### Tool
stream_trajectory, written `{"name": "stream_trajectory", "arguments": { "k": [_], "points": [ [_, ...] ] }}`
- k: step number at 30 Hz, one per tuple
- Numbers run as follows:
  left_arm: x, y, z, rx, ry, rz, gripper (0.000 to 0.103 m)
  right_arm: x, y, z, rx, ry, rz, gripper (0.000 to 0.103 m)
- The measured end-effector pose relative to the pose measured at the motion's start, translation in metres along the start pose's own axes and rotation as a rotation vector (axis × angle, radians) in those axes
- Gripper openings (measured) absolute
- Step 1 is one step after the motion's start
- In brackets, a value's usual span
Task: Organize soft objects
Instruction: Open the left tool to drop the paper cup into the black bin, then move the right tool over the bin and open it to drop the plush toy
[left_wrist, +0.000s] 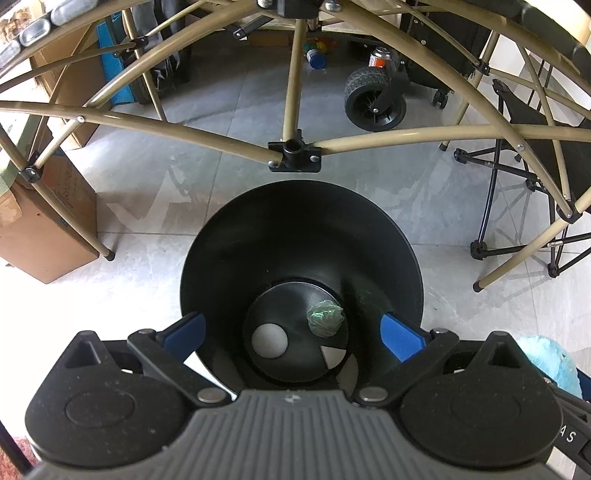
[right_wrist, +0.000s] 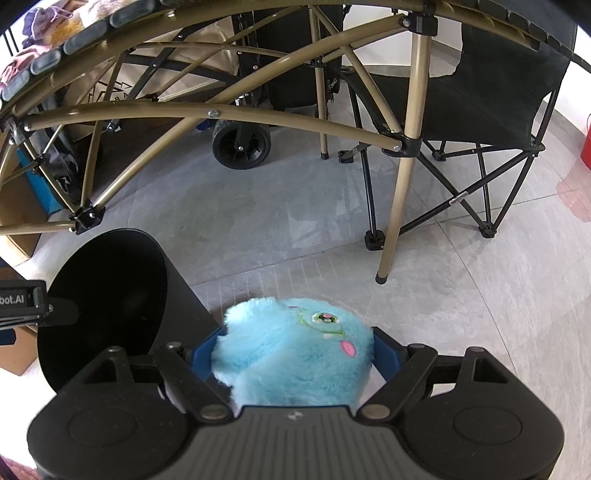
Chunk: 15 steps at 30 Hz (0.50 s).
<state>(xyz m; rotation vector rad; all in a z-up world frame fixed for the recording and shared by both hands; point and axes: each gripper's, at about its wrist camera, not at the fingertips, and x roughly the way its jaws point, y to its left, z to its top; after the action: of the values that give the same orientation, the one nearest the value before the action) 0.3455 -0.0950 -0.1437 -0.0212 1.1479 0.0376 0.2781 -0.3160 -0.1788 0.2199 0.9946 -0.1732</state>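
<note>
Nearest in the left wrist view, the left gripper (left_wrist: 291, 332) is hanging over the mouth of the black bin (left_wrist: 221, 236), its blue jaws standing wide apart with nothing between them. Straight ahead at twelve o'clock, down on the bin's floor, a pale ball (left_wrist: 269, 340) is lying at about nine o'clock and a crumpled green wad (left_wrist: 324, 318) at about two o'clock, with a small pale wedge (left_wrist: 332, 356) just beside them at five. At four o'clock a corner of the blue plush toy (left_wrist: 550, 360) is peeking in.

In the right wrist view, the right gripper (right_wrist: 295, 350) is squeezing the same blue plush toy (right_wrist: 295, 347), the jaws pressing into its fur on both sides. The bin (right_wrist: 103, 302) is sitting at nine to ten o'clock, near but apart from the toy. Farther off, the tan folding frame (right_wrist: 406, 206) and a black folding chair (right_wrist: 480, 107) are standing on the tiled floor (right_wrist: 258, 221).

The step in hand appears to be delivery: the left side looks finished dropping, and the toy is waiting its turn. The next move is likely calling for the left gripper to clear the opening, then the right carrying the toy over the rim before releasing.
</note>
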Motion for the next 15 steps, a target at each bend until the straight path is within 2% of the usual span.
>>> {"name": "stream_trajectory", "arguments": {
  "k": [15],
  "points": [
    [-0.015,0.031,0.0,-0.048,-0.026,0.013,0.103,-0.012,0.036,0.006,-0.062,-0.031,0.046,0.082]
  ]
}}
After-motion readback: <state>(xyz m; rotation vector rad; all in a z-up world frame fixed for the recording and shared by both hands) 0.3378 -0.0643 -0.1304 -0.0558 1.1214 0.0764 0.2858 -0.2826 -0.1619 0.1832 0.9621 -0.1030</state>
